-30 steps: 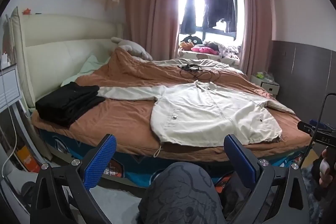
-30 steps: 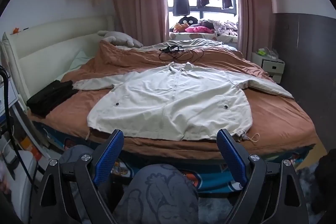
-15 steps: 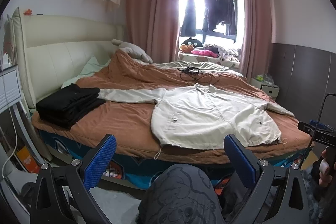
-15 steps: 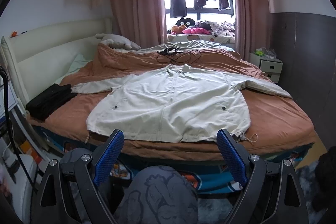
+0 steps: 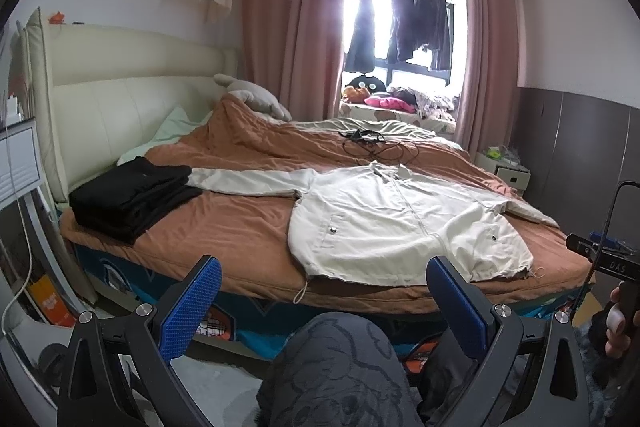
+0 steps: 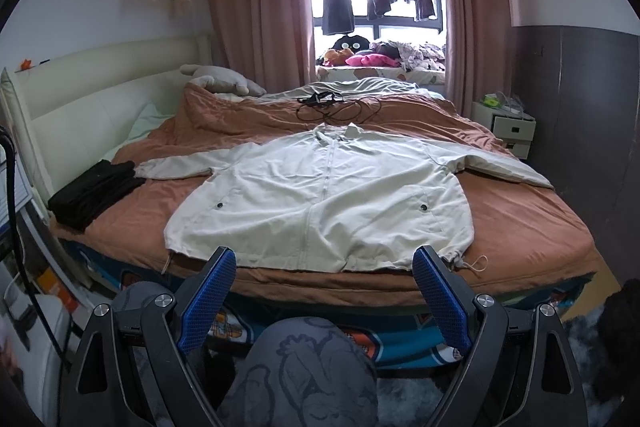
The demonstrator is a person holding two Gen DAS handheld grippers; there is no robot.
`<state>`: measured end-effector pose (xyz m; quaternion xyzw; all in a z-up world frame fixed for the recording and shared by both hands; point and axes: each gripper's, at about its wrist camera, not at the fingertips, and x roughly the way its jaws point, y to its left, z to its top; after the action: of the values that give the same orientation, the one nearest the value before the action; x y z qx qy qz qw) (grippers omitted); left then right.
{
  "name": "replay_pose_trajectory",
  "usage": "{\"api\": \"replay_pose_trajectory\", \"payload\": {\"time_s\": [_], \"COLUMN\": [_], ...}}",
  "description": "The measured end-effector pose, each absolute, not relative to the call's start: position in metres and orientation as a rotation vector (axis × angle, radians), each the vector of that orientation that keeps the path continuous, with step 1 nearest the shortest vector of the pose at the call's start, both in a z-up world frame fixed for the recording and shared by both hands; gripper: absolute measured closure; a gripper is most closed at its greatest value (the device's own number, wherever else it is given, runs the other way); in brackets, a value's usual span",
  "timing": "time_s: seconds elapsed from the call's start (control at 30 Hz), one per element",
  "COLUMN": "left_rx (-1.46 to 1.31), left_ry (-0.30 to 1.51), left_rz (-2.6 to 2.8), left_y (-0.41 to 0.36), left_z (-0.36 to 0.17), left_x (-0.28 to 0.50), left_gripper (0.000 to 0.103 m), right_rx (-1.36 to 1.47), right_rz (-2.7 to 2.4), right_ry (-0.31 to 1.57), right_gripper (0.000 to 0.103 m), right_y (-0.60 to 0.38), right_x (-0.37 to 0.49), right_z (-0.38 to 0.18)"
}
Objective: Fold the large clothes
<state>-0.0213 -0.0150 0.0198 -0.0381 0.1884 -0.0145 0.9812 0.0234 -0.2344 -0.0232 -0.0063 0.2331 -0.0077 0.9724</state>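
Observation:
A large cream jacket [image 6: 320, 203] lies spread flat, front up, on the brown bed cover [image 6: 528, 227], sleeves out to both sides, hem toward me. It also shows in the left wrist view [image 5: 392, 223]. My left gripper [image 5: 324, 279] is open and empty, held back from the bed's near edge, left of the jacket. My right gripper [image 6: 324, 267] is open and empty, just short of the jacket's hem. A knee in dark patterned trousers [image 6: 308, 367] sits below both grippers.
A stack of folded black clothes [image 5: 132, 195] lies at the bed's left end. Black cables [image 6: 336, 105] lie beyond the jacket's collar. A cream headboard [image 5: 112, 99] is at left, a white nightstand [image 6: 508, 127] at right, a window with hanging clothes behind.
Both grippers have tilted up slightly, so the bed sits a little lower in each view. The jacket has not moved. Both grippers stay open.

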Motion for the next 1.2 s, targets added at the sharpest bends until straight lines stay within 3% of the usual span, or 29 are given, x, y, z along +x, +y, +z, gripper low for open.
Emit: {"api": "replay_pose_trajectory", "payload": {"time_s": [1.2], "left_rx": [-0.112], "left_ry": [0.377], "left_rz": [-0.023], "left_y": [0.009], "left_z": [0.022], "left_x": [-0.024], "left_gripper": [0.0], "right_rx": [0.001], "right_rz": [-0.021], "right_ry": [0.476], "right_gripper": [0.013], "right_y": [-0.234], "right_x": [0.032], "right_z": [-0.018]}}
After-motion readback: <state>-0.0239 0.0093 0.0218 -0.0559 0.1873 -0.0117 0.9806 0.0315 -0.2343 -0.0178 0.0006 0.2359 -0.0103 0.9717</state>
